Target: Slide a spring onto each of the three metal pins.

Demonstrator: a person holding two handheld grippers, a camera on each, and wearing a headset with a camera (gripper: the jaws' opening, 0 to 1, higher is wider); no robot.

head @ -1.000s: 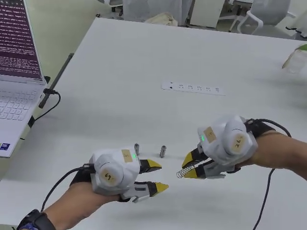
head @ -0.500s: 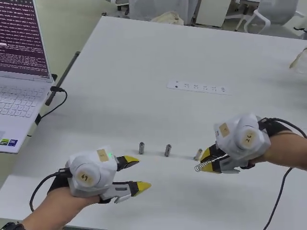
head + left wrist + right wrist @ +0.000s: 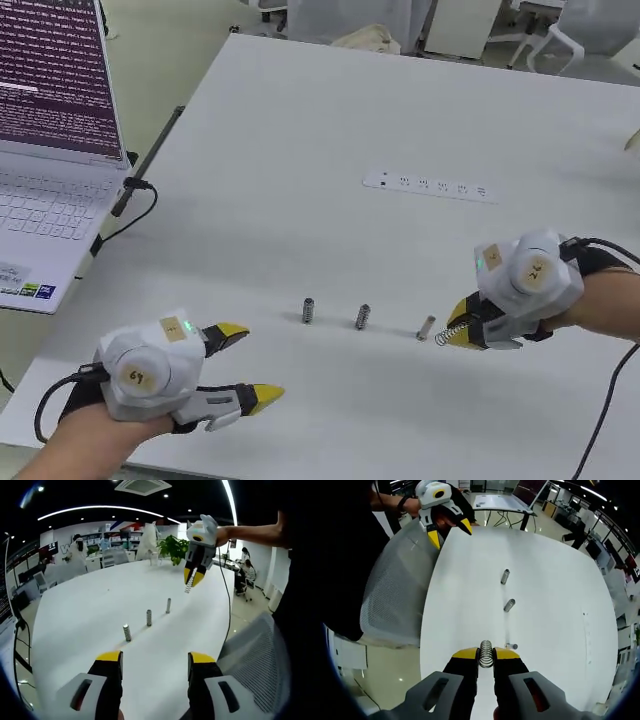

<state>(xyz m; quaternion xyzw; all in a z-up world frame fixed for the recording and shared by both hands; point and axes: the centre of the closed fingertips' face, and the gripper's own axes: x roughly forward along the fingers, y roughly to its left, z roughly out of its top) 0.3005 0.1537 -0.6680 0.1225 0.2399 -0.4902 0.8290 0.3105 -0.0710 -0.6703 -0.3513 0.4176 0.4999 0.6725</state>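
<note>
Pinching a spring (image 3: 450,333) in the right tongs (image 3: 462,328), just right of the bare upright pin (image 3: 426,328); left tongs (image 3: 262,362) gaping empty, well apart

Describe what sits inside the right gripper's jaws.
A spring, clamped in the right gripper, its open end facing out. How far it runs back between the jaws is covered.

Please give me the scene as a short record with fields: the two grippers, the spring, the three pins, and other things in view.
left gripper: open, holding nothing, over the near edge of the table
right gripper: shut on a spring, close to the bare pin
pins carrying springs: middle pin, laptop-side pin
also in view: laptop, power strip
</note>
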